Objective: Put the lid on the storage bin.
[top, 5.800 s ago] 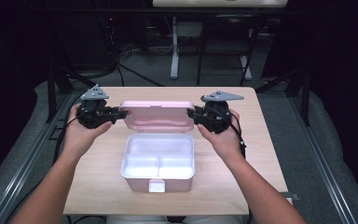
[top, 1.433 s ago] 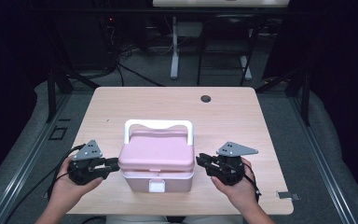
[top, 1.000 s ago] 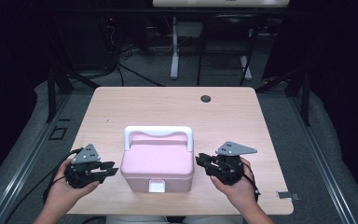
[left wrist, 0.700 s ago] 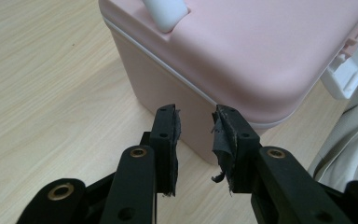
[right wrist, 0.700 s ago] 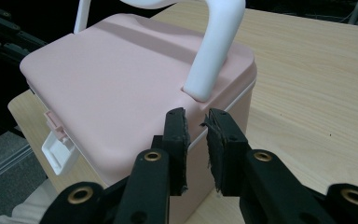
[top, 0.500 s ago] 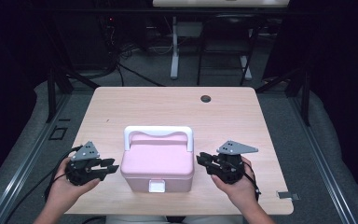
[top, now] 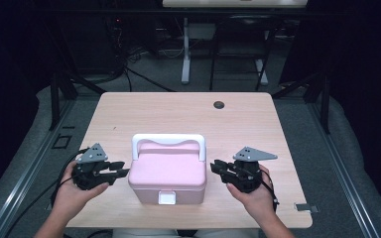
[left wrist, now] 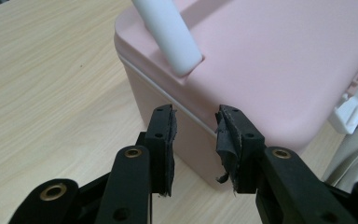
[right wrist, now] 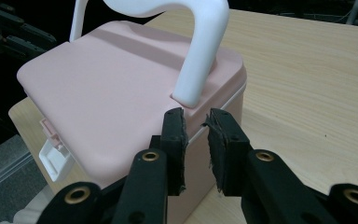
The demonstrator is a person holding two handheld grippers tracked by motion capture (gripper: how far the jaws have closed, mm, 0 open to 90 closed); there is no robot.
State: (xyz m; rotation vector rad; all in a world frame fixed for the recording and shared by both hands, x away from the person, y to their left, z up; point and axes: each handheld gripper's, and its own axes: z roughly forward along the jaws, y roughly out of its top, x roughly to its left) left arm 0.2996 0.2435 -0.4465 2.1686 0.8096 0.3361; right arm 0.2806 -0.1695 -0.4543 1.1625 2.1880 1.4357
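Left claw (top: 121, 169) jaws just opened, clear of pink box (top: 167, 168).

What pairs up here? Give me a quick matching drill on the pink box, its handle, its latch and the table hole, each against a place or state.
Things:
1. pink box
2. white handle
3. white latch
4. table hole

Places or states:
a. far side of the table
b. front face of the box
c. lid on, between the two grippers
d. standing upright over the lid

Pairs: 1-c, 2-d, 3-b, 4-a
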